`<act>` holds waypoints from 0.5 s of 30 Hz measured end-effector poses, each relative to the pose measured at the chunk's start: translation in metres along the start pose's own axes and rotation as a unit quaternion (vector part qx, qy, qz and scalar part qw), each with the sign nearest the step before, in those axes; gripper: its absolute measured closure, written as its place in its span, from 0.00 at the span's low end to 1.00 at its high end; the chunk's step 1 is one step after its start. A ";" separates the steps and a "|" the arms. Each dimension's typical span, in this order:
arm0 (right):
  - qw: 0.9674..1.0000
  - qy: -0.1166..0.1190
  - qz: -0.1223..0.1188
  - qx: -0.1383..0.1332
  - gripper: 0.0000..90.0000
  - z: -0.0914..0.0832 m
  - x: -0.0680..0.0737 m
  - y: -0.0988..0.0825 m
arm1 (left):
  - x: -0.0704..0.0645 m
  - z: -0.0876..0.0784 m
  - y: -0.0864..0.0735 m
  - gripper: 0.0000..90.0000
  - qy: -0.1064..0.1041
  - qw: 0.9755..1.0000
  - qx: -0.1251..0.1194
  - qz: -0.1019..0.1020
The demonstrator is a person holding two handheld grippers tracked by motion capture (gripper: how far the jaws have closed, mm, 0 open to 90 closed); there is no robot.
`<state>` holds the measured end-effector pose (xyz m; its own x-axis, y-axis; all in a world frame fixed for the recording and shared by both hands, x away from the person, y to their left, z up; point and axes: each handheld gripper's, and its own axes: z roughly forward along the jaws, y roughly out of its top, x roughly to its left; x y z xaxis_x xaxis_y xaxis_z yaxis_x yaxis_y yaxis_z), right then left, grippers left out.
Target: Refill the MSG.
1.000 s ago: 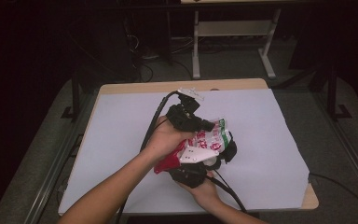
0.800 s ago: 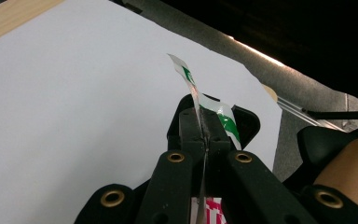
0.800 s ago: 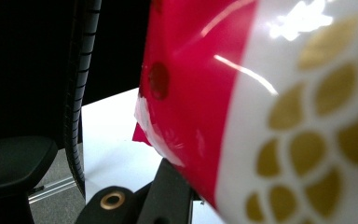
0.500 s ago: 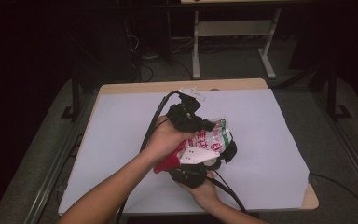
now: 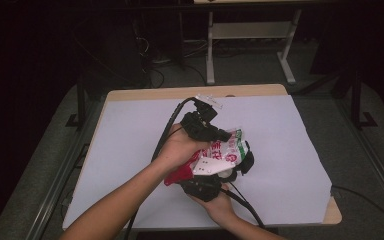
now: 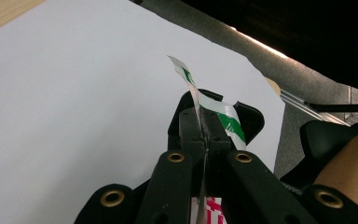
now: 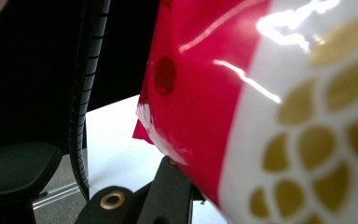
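Observation:
A shiny snack bag (image 5: 223, 151), red, white and green, is held above the middle of the white-covered table (image 5: 130, 130). My left gripper (image 5: 225, 135) comes in from the upper left and is shut on it. In the left gripper view the jaws (image 6: 200, 116) pinch the bag's green-and-white sealed edge (image 6: 225, 115). My right gripper (image 5: 244, 161) lies under the bag from below, with its grey plate (image 5: 207, 167) on top. In the right gripper view the bag (image 7: 261, 116) presses close over one black finger (image 7: 170, 186) and hides the jaw tips.
Black cables (image 5: 162, 140) trail from both grippers toward the near edge. The table's wooden rim (image 5: 332, 215) shows at the right corner. A white desk frame (image 5: 250, 35) stands on the dark floor beyond the far edge.

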<state>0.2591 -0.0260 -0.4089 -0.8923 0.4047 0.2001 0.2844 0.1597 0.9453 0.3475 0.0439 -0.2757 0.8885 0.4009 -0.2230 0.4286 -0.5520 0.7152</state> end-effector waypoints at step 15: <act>1.000 0.000 0.004 0.002 1.00 0.001 0.000 -0.001 | 0.002 0.002 -0.001 1.00 0.000 1.000 0.004 0.003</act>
<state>0.2592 -0.0258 -0.4103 -0.8901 0.4059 0.2074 0.2927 0.1603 0.9427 0.3493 0.0439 -0.2778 0.8911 0.3978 -0.2186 0.4244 -0.5596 0.7118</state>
